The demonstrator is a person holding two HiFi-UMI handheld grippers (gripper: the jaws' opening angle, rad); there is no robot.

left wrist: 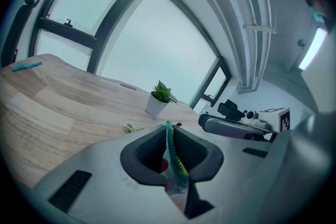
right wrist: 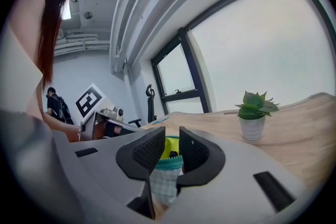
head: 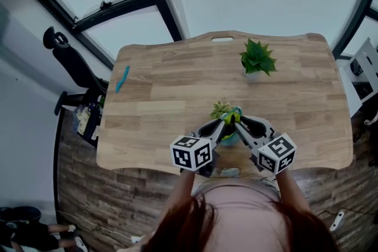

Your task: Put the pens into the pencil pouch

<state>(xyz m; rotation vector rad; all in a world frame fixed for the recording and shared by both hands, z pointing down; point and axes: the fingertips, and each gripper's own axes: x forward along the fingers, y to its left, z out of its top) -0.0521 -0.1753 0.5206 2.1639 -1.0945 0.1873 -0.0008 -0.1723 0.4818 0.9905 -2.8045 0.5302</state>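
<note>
so my left gripper (left wrist: 169, 128) pinches the pouch (left wrist: 172, 157) rim to hold its mouth up, my right gripper (right wrist: 169, 139) gapes loosely around the opposite side, and the pen (head: 122, 78) lies far left of both.

Wearer in pink top (head: 236, 200), long reddish-brown hair (head: 189, 227); grey left gripper (head: 222, 125) and right gripper (head: 239, 123) bear black-and-white marker cubes (head: 191, 152).
</note>
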